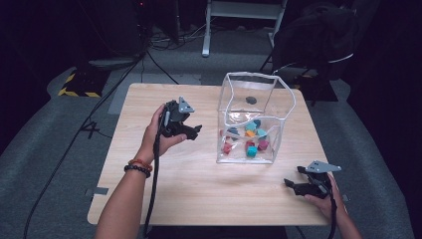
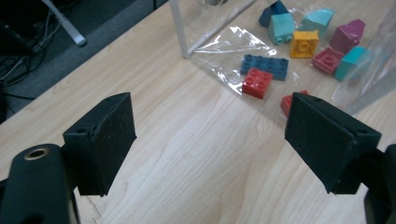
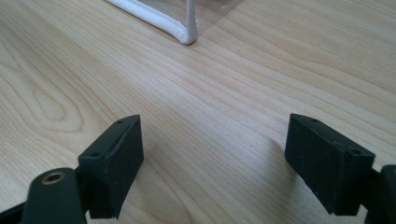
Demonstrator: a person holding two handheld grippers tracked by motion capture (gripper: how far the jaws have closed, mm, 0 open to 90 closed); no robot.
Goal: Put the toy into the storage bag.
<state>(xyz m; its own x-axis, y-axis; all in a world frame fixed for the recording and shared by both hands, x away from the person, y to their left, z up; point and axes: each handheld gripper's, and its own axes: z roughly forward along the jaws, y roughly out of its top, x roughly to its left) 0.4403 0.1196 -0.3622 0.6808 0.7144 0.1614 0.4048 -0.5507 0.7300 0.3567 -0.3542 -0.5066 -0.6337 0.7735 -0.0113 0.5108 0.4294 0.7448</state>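
dark room, pale wood-grain table [image 1: 199, 184] at frame centre. left tool [image 1: 191, 130] left of centre, held in a raised hand, jaws wide apart, empty, aimed at the clear soft plastic bag [image 1: 286, 107]. studded toy bricks [image 1: 251, 139] heaped inside, right of centre. right tool [image 1: 294, 181] lower right, resting low, gaping, empty.

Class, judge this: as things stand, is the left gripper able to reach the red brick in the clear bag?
Probably not directly: the clear bag walls off the red brick from the open left gripper.
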